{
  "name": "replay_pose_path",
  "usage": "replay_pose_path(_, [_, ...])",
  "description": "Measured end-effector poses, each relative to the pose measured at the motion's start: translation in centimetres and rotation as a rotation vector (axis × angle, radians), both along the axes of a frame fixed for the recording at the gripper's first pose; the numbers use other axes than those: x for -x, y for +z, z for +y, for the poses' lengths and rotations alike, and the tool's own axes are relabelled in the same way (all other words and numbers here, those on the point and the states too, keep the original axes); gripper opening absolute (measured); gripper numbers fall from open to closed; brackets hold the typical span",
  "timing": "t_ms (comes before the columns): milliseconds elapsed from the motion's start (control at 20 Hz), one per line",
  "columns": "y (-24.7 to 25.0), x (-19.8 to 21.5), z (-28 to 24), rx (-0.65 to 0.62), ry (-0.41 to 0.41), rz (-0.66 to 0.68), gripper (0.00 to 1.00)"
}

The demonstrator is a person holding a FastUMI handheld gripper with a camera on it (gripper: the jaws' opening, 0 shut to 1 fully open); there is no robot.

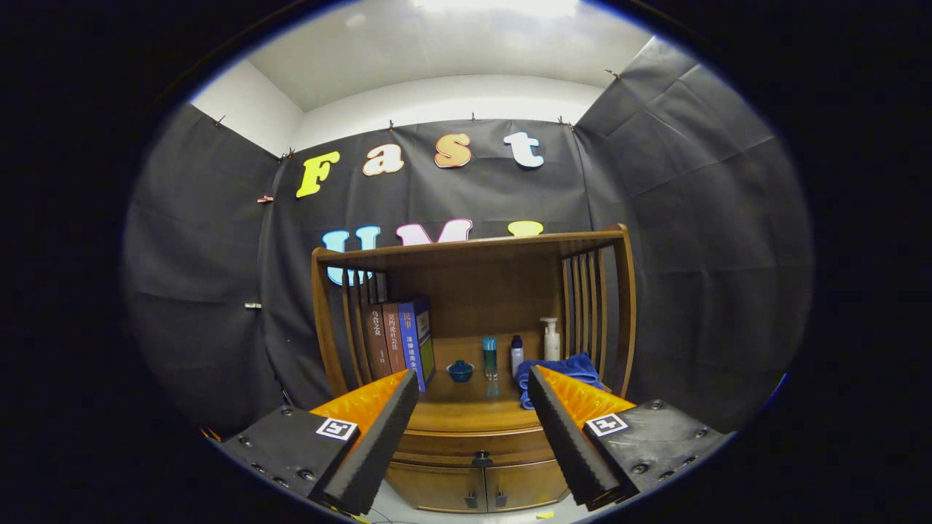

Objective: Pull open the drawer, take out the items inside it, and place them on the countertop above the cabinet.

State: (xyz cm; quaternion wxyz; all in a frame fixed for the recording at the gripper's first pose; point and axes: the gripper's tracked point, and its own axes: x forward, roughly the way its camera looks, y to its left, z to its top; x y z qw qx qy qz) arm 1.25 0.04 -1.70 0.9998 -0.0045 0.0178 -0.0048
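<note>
A: Left to right, what's on the cabinet [473,437]?

B: Books [399,346] standing at the far left of the surface [466,415], against the slatted side. Then a small blue bowl [460,370], a teal bottle [490,356], a dark-capped white bottle [516,354], a pump bottle [551,338], and a blue towel [571,366] at the right, partly behind the right finger.

A: The gripper [473,407]?

B: Fingers spread wide, nothing between them but air. It hangs back, well apart from the cabinet front.

A: And the drawer [473,444]?

B: Shut, flush under the surface, with a dark knob [482,458] at its centre. It sits between the fingers and beyond them. Below it, two small doors [480,486]. What's inside the drawer is hidden.

A: So which step?

B: My read: the very start, approach only; the pull-open hasn't begun.

A: Next move?

B: Likely drop and go forward, centre on the knob, narrow the fingers onto it, then draw straight back toward the near side. The knob is small; an off-centre pinch could slip.
</note>
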Motion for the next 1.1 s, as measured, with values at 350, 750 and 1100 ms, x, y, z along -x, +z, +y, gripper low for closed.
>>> replay_pose_path(350, [-3.8,-2.5,-0.4,-0.01,-0.005,0.067,0.98])
replay_pose_path(750, [-11.3,-7.2,-1.3,-0.031,-0.02,0.187,0.99])
replay_pose_path(1100, [-20.4,-10.3,-1.8,-0.042,-0.033,0.334,0.99])
